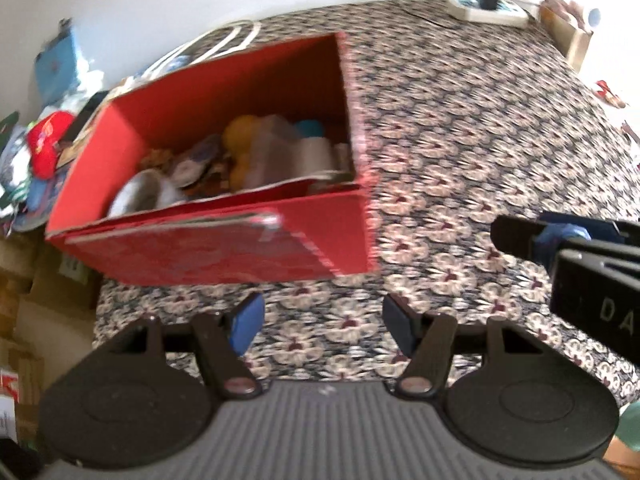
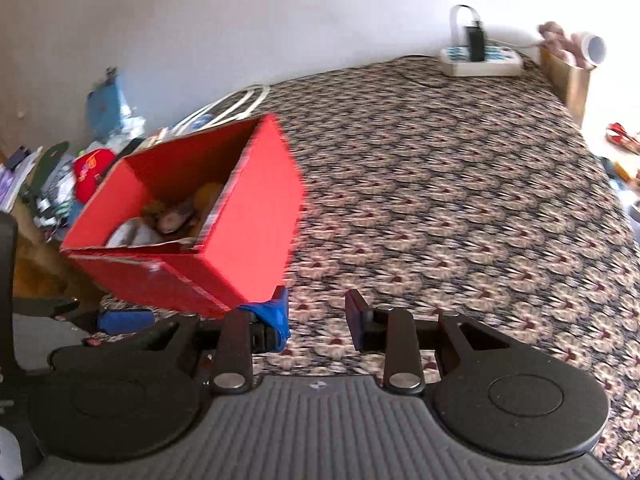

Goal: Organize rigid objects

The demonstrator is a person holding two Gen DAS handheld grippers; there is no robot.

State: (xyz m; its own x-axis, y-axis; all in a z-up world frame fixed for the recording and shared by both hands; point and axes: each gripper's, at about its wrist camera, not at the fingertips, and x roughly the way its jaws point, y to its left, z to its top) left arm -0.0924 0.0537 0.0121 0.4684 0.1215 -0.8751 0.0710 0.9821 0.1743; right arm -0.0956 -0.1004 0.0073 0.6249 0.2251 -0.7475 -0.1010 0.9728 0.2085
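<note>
Red cardboard box (image 1: 224, 236) of mixed rigid bits on flower-patterned desk (image 1: 460, 120), both grippers' (image 1: 322, 328) (image 2: 318, 316) fingers apart, empty

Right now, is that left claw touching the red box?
Apart. In the left wrist view, patterned cloth shows between the open left gripper and the red box.

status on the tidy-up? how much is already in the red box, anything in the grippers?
Looks nearly done: the red cardboard box on the floral-patterned table cover already holds a blurred pile of objects, including a yellow rounded item. In hand: nothing; left gripper and right gripper are both open and empty. Left: no loose objects visible on the open cover.
</note>
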